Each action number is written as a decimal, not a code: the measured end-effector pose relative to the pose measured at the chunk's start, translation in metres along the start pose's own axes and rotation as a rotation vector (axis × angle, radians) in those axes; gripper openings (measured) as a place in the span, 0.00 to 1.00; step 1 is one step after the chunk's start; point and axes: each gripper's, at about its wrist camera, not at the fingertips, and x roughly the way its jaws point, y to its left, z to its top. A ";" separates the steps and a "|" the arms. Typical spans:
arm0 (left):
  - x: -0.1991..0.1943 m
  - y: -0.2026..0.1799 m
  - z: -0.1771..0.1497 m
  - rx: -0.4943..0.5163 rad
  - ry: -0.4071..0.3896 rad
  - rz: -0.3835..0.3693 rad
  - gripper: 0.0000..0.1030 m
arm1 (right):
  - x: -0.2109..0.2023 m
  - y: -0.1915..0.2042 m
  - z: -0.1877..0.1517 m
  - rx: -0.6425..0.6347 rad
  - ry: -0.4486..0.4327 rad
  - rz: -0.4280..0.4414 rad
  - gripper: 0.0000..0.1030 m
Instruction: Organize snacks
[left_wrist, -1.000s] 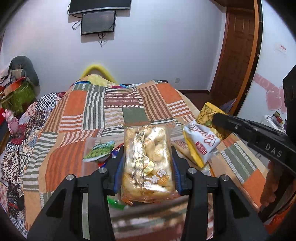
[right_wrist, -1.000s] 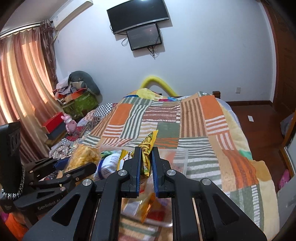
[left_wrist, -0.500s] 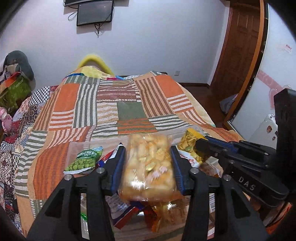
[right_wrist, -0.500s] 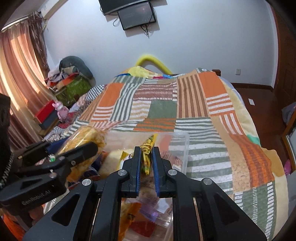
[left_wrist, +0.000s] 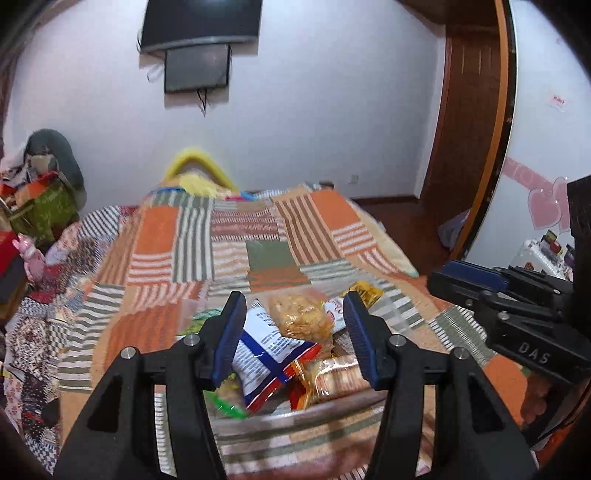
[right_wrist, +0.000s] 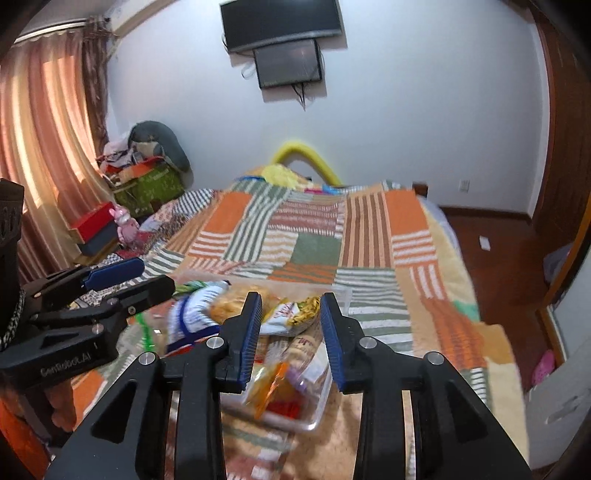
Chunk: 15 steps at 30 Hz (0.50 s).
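The snacks lie heaped in a clear plastic box (right_wrist: 320, 400) that stands on the bed, low in the centre of both views. On top of the heap are a white and blue packet (left_wrist: 271, 352), a clear bag of yellow puffs (left_wrist: 301, 317) behind it, and a white and yellow bag (right_wrist: 295, 314) toward the far right corner. An orange wrapped bar (left_wrist: 332, 376) lies at the near rim.

The left tool (left_wrist: 293, 338) hangs above the near rim, its jaws opening, and nothing is pressed between the blue pads. The right tool (right_wrist: 290, 336) hangs over the right part of the box, its jaws also opening, with no packet in its grip. In the left view the right tool appears at the right edge; in the right view the left tool appears at the left edge.

Beyond the far rim of the box the patchwork blanket (right_wrist: 317, 236) is flat and free up to the yellow pillow (right_wrist: 280, 175). The right edge of the bed falls to a wooden floor (right_wrist: 495, 254). On the left are a curtain (right_wrist: 48, 147) and piled things near the wall. Two dark screens (right_wrist: 284, 44) hang on the white wall.
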 end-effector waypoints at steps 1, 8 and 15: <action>-0.013 0.000 0.001 0.000 -0.022 0.005 0.53 | -0.010 0.003 0.001 -0.003 -0.016 0.003 0.29; -0.101 -0.004 -0.002 -0.009 -0.152 0.012 0.53 | -0.081 0.016 0.001 -0.003 -0.132 0.030 0.29; -0.170 -0.013 -0.014 -0.005 -0.262 0.025 0.69 | -0.135 0.038 -0.007 -0.023 -0.250 0.043 0.44</action>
